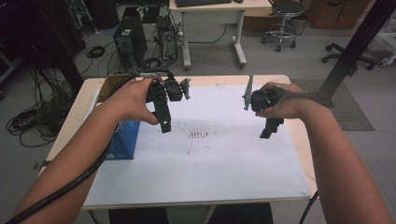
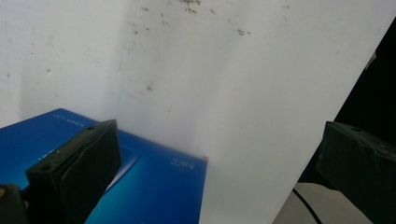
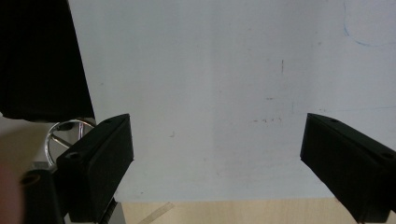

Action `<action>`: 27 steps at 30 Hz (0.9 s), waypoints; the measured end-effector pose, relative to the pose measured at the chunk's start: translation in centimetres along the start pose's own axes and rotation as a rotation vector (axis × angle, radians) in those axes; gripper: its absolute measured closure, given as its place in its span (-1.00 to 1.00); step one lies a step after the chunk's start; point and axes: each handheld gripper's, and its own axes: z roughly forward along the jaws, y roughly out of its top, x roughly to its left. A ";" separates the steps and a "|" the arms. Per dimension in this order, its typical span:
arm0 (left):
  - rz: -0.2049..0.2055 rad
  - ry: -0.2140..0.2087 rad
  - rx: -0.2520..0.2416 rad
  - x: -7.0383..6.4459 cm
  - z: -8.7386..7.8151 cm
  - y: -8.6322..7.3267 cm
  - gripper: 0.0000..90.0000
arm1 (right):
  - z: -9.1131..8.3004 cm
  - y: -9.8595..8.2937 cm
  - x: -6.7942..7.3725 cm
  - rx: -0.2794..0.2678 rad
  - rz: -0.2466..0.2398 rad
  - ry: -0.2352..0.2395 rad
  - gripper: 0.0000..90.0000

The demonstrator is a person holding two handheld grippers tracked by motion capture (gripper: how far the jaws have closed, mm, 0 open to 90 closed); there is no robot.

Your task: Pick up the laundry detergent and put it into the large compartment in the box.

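We see a white sheet (image 1: 219, 154) flecked with small brown marks covering a pale wooden table (image 1: 299, 140). A bright blue box (image 1: 123, 140) with faint light lettering lies at its edge. Both the left gripper (image 1: 164, 125) and right gripper (image 1: 267, 133) are black throughout.

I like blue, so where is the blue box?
In the high view, the flat blue cardboard box lies at the white sheet's left edge, below the left gripper.

Glossy blue box (image 2: 159, 186); matt white sheet (image 1: 224, 154); wood table (image 1: 303, 140).
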 end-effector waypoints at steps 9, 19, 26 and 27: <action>-0.033 -0.014 -0.022 0.4 0.7 -0.9 -1.00 | 0.3 0.1 -0.2 0.001 0.011 0.004 -0.79; -0.028 -0.005 -0.020 0.3 0.2 -0.5 -1.00 | -0.2 0.8 -0.3 -0.004 -0.009 -0.007 -0.79; -0.023 0.002 -0.018 0.5 -0.5 -0.1 -1.00 | -0.3 0.5 -0.6 -0.005 -0.007 -0.004 -0.79; -0.020 0.002 -0.010 0.5 -0.5 0.0 -1.00 | -0.3 0.5 -0.7 -0.006 -0.010 -0.004 -0.79</action>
